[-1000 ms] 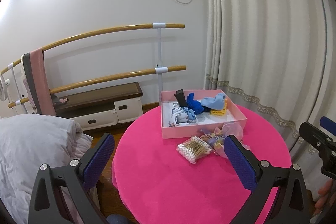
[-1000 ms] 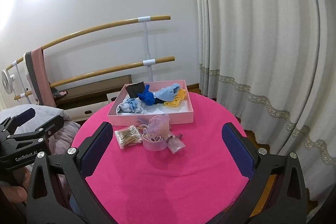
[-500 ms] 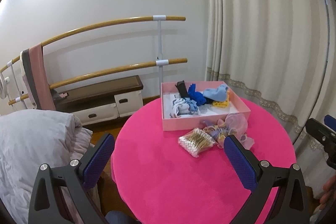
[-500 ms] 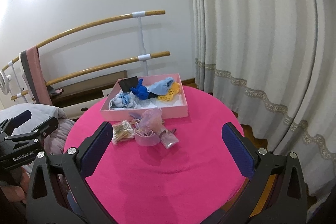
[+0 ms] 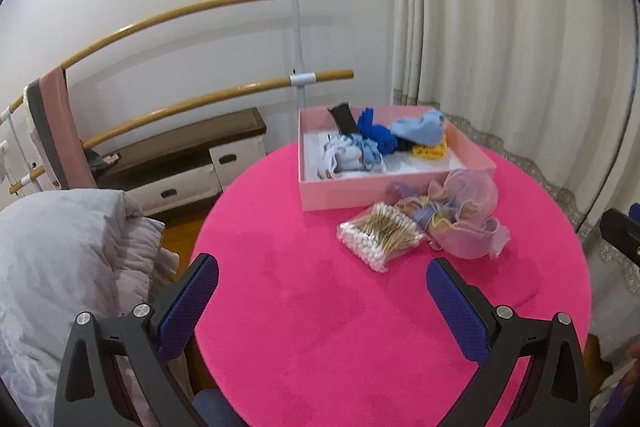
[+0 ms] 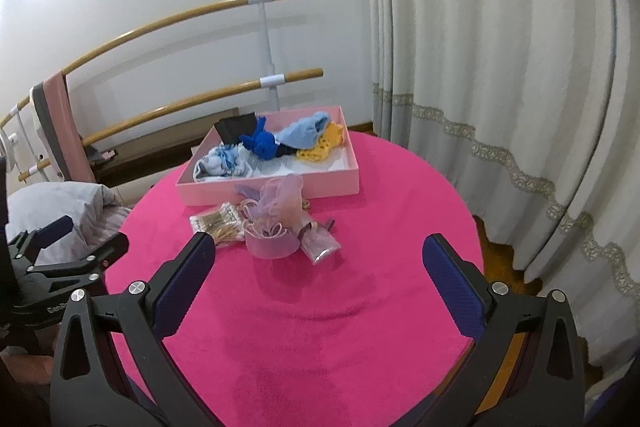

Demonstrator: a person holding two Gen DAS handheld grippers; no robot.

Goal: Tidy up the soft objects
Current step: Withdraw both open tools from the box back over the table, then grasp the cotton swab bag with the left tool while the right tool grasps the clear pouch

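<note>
Round table under a hot-pink cloth [image 5: 320,327]; both tools hang above its near edge, touching nothing. Left gripper [image 5: 322,277] — blue-padded fingers spread wide, nothing between them. Right gripper [image 6: 318,255] likewise wide apart and empty. From the right wrist view the left tool shows at the far left, off the table's edge; from the left wrist view only a dark sliver of the right tool shows at the right border. On the far side of the table sits a shallow pink box [image 5: 394,189], already holding soft pieces: a pale blue-and-white bundle [image 5: 352,157] at the front left, a bright blue knitted piece [image 6: 262,143] in the middle, a light blue cloth [image 5: 420,127] lying over it toward the back right, a yellow crocheted piece [image 6: 322,147] at the right, and a black item [image 5: 344,117] leaning at the back wall. Just in front of the box, on the cloth, lie the loose things: a clear bag of cotton swabs [image 5: 380,233] at the left, touching a heap of pastel hair ties and a sheer pink organza scrunchie [image 5: 468,211]; a small clear packet [image 6: 320,245] rests at the heap's right side. Beyond the table — two wooden barre rails [image 5: 208,95] on a white wall, a cream curtain [image 6: 500,67] at the right, grey bedding [image 5: 60,247] at the left.
</note>
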